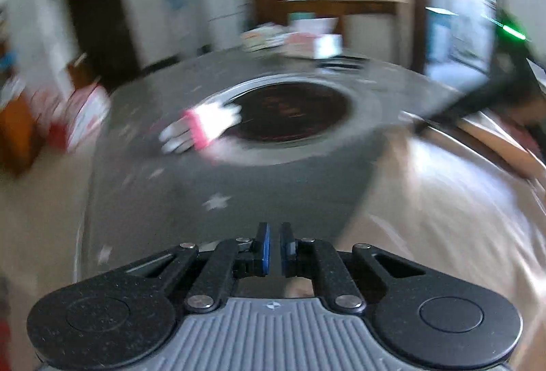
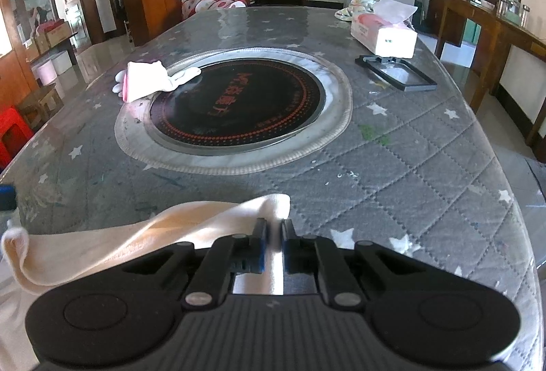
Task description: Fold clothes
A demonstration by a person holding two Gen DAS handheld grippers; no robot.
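Now, across the lower frame, I see the quilted bench [image 2: 392, 166]; my right gripper [image 2: 273, 236] pinches the cream cloth [image 2: 136, 241], which could slip out if tugged; my left gripper [image 1: 274, 244], nearly pressed together, holds nothing.

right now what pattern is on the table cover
Grey quilted cover with white stars; clearest in the right wrist view.

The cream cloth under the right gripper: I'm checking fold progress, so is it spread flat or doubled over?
Doubled over, at least partly. The cream cloth loops back on itself at its left end, and the right gripper pinches its near corner.
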